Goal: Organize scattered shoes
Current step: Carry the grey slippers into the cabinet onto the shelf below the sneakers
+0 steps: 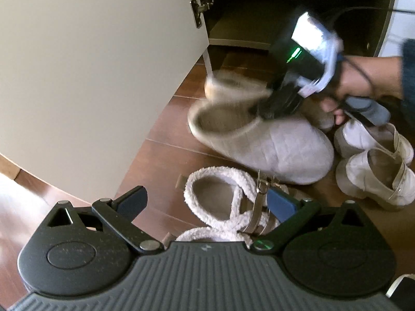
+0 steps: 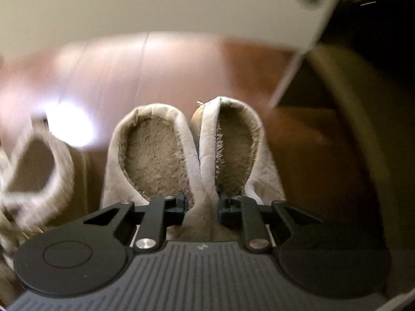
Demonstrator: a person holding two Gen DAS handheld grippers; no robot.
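Note:
Two beige fleece-lined slippers (image 2: pixel 153 153) (image 2: pixel 233 145) stand side by side on the wooden floor. My right gripper (image 2: pixel 203 207) is shut on their touching inner collars, pinching both together. In the left wrist view the same right gripper (image 1: pixel 282 101), held by a hand (image 1: pixel 363 83), reaches down into the nearer beige slipper (image 1: pixel 272 145); the one behind it is blurred. My left gripper (image 1: pixel 207 202) is open and hovers over a white fluffy sandal (image 1: pixel 220 194) with buckled straps, its pads apart from it.
A pale cabinet door (image 1: pixel 103 77) stands open on the left, with the dark cabinet shelf (image 1: pixel 259 26) behind the slippers. Two white chunky shoes (image 1: pixel 373 178) (image 1: pixel 368 137) sit at the right. The fluffy sandal (image 2: pixel 39 168) appears blurred left of the slippers.

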